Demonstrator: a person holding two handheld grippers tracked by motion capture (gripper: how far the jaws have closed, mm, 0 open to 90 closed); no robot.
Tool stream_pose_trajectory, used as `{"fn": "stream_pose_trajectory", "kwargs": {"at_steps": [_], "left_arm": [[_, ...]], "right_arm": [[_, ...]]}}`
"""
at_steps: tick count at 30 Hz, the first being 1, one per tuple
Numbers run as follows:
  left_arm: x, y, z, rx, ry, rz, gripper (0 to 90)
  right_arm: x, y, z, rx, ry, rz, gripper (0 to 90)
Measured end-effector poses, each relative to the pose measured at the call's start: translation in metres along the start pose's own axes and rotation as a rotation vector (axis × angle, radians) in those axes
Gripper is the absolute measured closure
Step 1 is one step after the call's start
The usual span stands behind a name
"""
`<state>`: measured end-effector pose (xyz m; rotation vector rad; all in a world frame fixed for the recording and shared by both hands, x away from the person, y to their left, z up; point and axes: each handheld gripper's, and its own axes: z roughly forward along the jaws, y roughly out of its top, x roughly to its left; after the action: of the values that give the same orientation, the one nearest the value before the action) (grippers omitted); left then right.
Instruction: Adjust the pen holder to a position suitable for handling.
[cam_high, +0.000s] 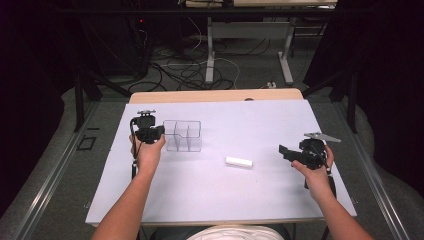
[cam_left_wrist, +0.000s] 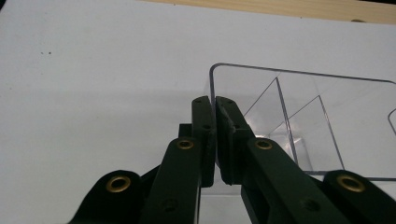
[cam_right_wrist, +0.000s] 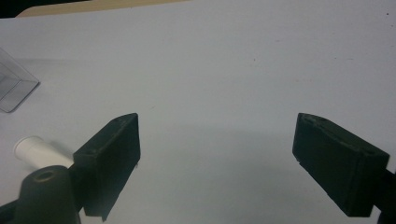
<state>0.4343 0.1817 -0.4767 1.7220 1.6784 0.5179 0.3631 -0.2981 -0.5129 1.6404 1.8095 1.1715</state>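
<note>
On the white table surface, left of centre, we see a clear plastic divided organizer standing upright, its inner partitions visible through the walls. Our left gripper is at the organizer's left end; in the left gripper view its jaws are pressed together on the clear near wall at the rounded corner, one jaw outside and one inside the box. Our right gripper is held over the right side of the table, well apart from the organizer, with its jaws spread wide and nothing between them. Between the two grippers a small white cylinder lies flat on the surface, nearer the right gripper
</note>
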Motion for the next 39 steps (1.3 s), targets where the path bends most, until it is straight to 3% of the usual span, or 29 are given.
{"fn": "stream_pose_trajectory", "kwargs": {"at_steps": [1, 6, 11, 16, 18, 23, 34, 39], "left_arm": [[0.002, 0.001, 0.000, 0.003, -0.017, -0.015, 87.0], [0.004, 0.001, -0.001, -0.016, -0.042, -0.015, 82.8], [0.009, 0.003, -0.006, -0.051, -0.096, 0.010, 80.3], [0.015, 0.004, -0.008, -0.095, -0.108, -0.007, 82.0], [0.018, 0.004, -0.010, -0.100, -0.107, 0.013, 85.1], [0.021, 0.002, -0.008, -0.101, -0.080, 0.012, 89.8], [0.021, -0.006, 0.004, -0.061, -0.075, 0.025, 90.0], [0.018, -0.008, 0.006, -0.080, -0.057, 0.023, 90.0]], "right_arm": [[0.000, 0.000, 0.000, 0.000, -0.001, -0.001, 14.6], [-0.001, 0.000, 0.001, 0.001, 0.000, -0.004, 14.6], [-0.002, 0.000, 0.001, 0.001, -0.001, -0.005, 14.5], [-0.003, 0.000, 0.002, 0.000, -0.001, -0.007, 14.6], [-0.003, 0.000, 0.001, -0.001, -0.003, -0.010, 14.6], [-0.003, 0.000, 0.002, 0.004, -0.003, -0.005, 14.6], [-0.005, -0.001, 0.002, 0.008, 0.002, -0.006, 14.6], [-0.004, 0.000, 0.001, 0.005, 0.002, -0.005, 14.6]]}}
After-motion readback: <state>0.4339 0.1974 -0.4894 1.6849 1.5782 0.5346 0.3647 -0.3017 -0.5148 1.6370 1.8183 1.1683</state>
